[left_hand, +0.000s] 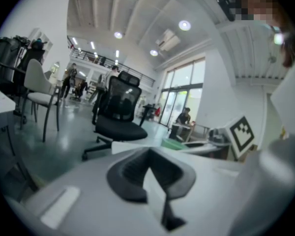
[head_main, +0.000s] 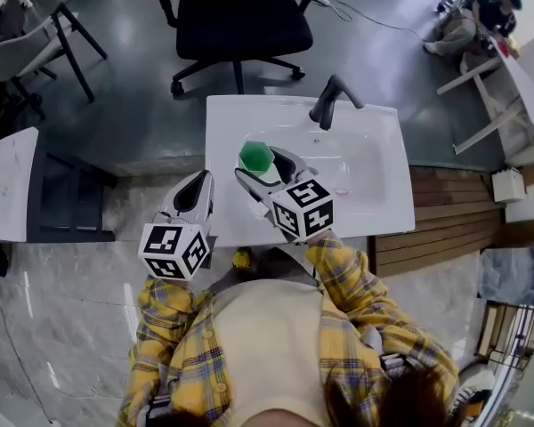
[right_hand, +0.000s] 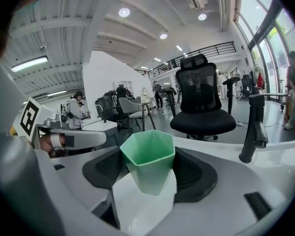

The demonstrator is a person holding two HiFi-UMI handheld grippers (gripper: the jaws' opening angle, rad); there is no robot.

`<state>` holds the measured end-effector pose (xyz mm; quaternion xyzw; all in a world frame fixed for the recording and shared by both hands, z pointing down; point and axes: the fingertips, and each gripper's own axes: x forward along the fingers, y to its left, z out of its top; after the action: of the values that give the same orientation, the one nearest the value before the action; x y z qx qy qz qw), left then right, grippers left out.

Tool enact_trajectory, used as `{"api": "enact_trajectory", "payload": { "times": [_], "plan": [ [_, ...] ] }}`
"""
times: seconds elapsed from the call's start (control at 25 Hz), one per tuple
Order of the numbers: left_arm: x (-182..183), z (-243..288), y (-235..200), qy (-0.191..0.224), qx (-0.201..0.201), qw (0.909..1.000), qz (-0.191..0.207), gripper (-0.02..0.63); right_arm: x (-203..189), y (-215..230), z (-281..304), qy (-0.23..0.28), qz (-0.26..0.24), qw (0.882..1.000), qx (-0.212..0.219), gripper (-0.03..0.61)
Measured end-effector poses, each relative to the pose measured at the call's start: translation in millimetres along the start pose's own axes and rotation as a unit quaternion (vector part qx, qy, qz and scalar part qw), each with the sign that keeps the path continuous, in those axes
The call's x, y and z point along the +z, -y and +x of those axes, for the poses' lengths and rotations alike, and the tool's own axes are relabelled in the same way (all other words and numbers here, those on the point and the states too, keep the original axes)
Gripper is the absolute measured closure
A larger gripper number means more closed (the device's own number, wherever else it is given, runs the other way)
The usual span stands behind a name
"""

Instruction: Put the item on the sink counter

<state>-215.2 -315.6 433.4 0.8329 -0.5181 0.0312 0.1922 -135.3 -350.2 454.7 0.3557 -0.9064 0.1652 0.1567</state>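
Clamped by its flat side walls in the right tool (head_main: 259,162), the green cup (right_hand: 148,168) looks light, stiff, probably slick plastic; the left tool (left_hand: 148,156) is closed on nothing.

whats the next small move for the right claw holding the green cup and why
Probably lower the right claw straight down. It's shut on the green cup, which is upright over the flat sink counter left of the basin, and I can't tell that it's resting there yet.
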Motion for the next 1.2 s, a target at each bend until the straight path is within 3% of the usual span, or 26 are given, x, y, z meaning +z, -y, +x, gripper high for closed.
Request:
{"api": "enact_trajectory", "payload": {
  "times": [0.68, 1.2],
  "plan": [
    [-1.5, 43.0, -14.3, -0.004, 0.064, 0.9978, -0.018, 0.609, 10.6, 58.7, 53.7, -0.019, -0.03, 0.999, 0.025, 0.262],
    [-14.1, 59.4, -31.0, -0.016, 0.09, 0.9954, -0.027, 0.609, 2.6, 87.9, 88.3, -0.012, -0.055, 0.998, 0.005, 0.262]
  ]
}}
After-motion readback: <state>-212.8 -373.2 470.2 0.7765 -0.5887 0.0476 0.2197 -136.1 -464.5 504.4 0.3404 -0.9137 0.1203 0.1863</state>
